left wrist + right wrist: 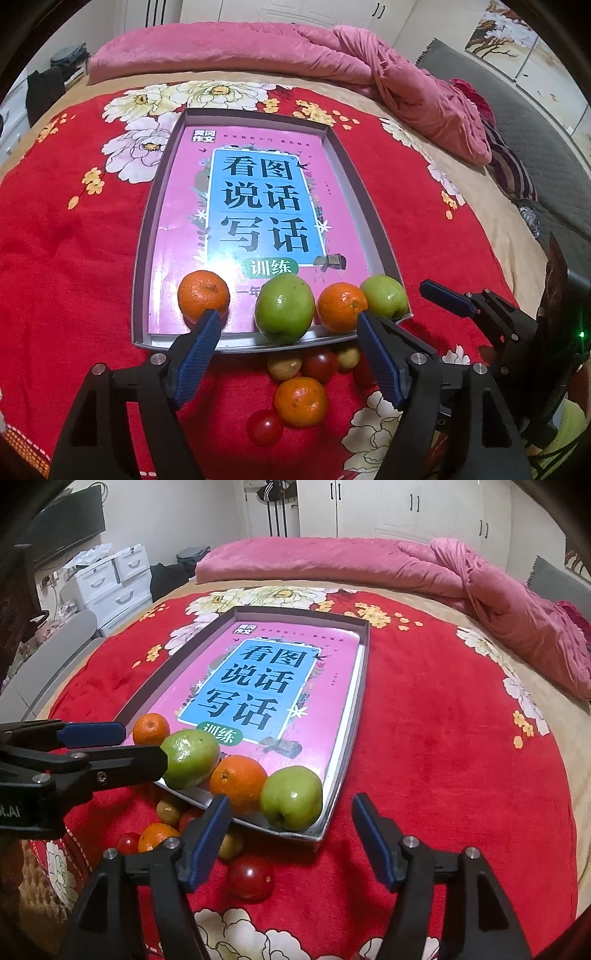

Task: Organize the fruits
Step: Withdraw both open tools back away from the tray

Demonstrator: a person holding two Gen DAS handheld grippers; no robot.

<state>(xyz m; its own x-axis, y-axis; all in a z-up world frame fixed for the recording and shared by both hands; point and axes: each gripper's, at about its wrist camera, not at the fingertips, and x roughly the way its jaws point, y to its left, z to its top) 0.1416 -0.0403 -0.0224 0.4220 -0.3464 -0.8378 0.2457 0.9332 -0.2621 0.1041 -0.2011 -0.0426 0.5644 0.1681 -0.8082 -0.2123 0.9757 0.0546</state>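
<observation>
The left gripper (286,325) is hanging wide open and empty above loose fruit on the red floral blanket (66,258): an orange (301,401), cherry tomatoes (264,427) and small brownish fruits (283,365). The right gripper (291,816) is gaping wide too, holding nothing. Ahead, two oranges (203,296) and two green apples (284,312) are sitting in a row along the shallow box's (142,258) near edge, on a pink book (258,192).

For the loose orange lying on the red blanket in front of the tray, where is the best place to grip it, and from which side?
Grip the loose orange across its widest middle, coming from above. It is round, so a grip off the middle may slip. A cherry tomato touches its near-left side and other small fruits crowd behind, so the left gripper, open, should probably set its fingers left and right.
</observation>
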